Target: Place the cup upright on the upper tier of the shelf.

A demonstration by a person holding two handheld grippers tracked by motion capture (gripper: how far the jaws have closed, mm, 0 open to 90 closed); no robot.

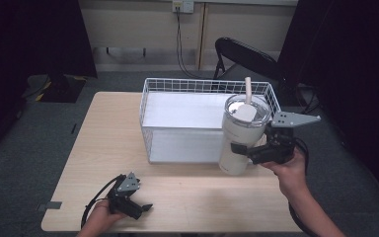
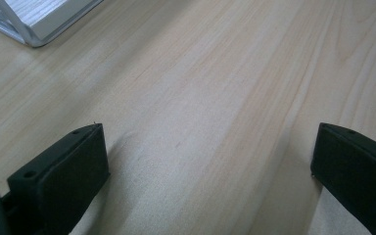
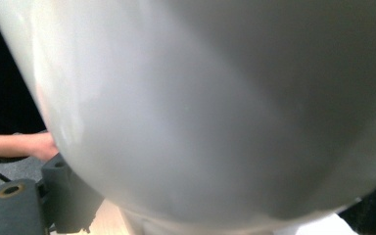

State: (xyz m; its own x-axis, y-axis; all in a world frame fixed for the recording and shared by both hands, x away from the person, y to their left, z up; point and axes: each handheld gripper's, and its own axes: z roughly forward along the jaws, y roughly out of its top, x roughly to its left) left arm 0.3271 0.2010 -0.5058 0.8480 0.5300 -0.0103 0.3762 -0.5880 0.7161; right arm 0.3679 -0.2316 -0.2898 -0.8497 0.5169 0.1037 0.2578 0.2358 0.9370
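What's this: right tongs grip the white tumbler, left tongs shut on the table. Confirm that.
One thing is wrong: the left tongs are open, their jaws wide apart over bare table, as the left gripper view shows. The right tongs do grip the white tumbler beside the wire basket.

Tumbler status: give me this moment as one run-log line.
right gripper: shut on tumbler | tumbler: upright, beside wire basket | left gripper: open, near table front edge

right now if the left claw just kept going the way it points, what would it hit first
Probably the bare wooden tabletop: the left claw is open, angled down at it, with nothing between its jaws. Farther along, the corner of the white wire basket sits off to one side, likely out of line.
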